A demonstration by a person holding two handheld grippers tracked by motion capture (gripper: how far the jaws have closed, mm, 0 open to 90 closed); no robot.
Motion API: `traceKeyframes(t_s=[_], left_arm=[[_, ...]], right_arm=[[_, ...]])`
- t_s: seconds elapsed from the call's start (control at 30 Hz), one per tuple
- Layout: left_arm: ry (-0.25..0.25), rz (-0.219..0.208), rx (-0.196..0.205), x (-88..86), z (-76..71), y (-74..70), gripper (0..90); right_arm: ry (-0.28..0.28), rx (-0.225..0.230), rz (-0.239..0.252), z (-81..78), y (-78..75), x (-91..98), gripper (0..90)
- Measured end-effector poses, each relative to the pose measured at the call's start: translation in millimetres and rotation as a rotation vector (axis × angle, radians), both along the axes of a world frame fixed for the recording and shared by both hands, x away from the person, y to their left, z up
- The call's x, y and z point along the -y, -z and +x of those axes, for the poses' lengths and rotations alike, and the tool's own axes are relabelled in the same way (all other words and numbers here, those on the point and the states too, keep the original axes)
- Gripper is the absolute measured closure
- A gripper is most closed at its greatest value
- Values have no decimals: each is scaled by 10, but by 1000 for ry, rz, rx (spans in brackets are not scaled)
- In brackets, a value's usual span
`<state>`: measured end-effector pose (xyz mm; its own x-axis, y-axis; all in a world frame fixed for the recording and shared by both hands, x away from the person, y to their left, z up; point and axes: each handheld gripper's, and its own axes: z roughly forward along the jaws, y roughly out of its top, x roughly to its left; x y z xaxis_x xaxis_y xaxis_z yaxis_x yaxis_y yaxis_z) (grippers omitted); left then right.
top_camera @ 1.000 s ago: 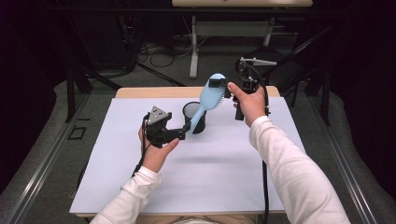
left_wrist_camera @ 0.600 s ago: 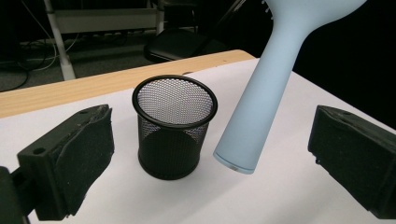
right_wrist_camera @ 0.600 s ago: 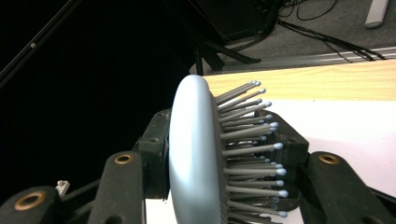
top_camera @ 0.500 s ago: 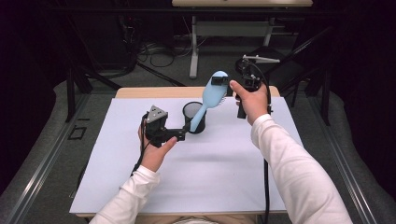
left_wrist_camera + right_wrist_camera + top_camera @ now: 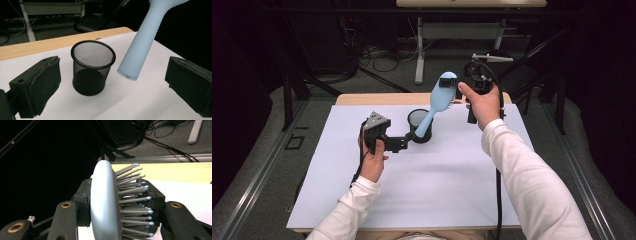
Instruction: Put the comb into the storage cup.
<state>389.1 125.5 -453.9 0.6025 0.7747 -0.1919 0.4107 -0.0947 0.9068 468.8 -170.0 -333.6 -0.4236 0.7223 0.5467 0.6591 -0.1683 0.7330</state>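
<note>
- The right gripper pinched the head of the pale blue hairbrush, jaws pressed on its back and bristles.
- From that grip the brush's long axis slanted down and towards the left gripper, handle end hanging just beside the mesh cup, not inside.
- The left gripper's jaws had just been opening and stood spread, nothing between them, nearer to the cup.

A pale blue hairbrush with grey bristles, a black mesh pen cup, white table cover, white sleeves.
</note>
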Motion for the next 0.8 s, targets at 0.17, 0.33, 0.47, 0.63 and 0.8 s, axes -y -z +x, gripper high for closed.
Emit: traceKeyframes(t_s=[0.17, 0.33, 0.47, 0.63, 0.8], left_arm=[[2, 13, 0, -32, 7, -17, 5], [-9, 14, -3, -57, 17, -21, 4], [-16, 7, -4, -79, 23, -28, 5], [-17, 3, -2, -97, 28, -34, 4], [-16, 1, -4, -108, 30, -39, 4]], right_arm=[[4, 15, -13, 8, -60, -25, 499], [8, 28, -27, 20, -102, -57, 499], [17, 43, -43, 38, -117, -76, 499], [31, 59, -60, 64, -130, -99, 499], [36, 67, -70, 84, -144, -123, 499]])
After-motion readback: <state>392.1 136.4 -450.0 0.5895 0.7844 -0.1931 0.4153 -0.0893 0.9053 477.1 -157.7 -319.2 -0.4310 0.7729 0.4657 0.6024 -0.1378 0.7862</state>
